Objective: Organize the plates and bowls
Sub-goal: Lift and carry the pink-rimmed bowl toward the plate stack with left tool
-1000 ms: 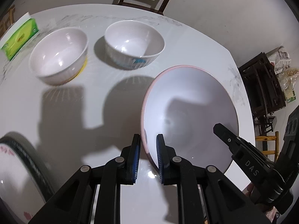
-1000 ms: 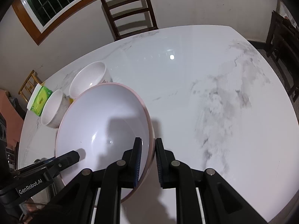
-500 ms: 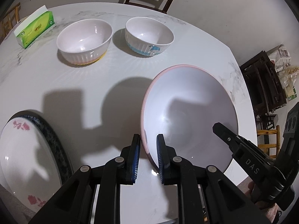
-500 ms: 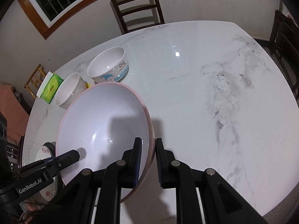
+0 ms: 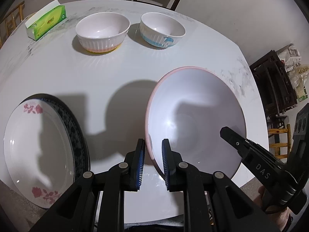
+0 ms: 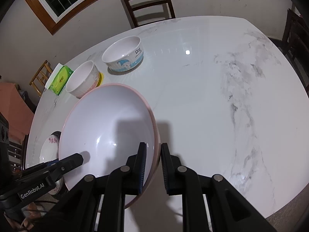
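Right now both grippers pinch opposite rim sides of the big pink-rimmed white bowl [image 5: 195,119], held tilted above the white marble table [image 6: 222,96], near its front edge. Left gripper [image 5: 152,162] fingers narrow, clamped on the rim's left side; right gripper [image 6: 152,166] same on the right side, w/ one pad inside the bowl and one outside.

Risks: glossy rim + thin pinch, so bowl could slip or pivot if one hand moves faster than the other. Tilting it further would prob. load one grip only. A drop this close to the front edge could send it off the table.

Room: stacked plates, white rose-print plate [image 5: 36,154] on a dark-rimmed plate [image 5: 77,133], sit at front-left edge, near the left gripper, so a leftward swing could clip them. Ribbed white bowl [image 5: 102,31] and blue-print white bowl [image 5: 162,31] stand side by side near the far edge, green tissue box [image 5: 46,24] at far-left corner. Table's middle and whole right side are bare, the safest set-down zone.
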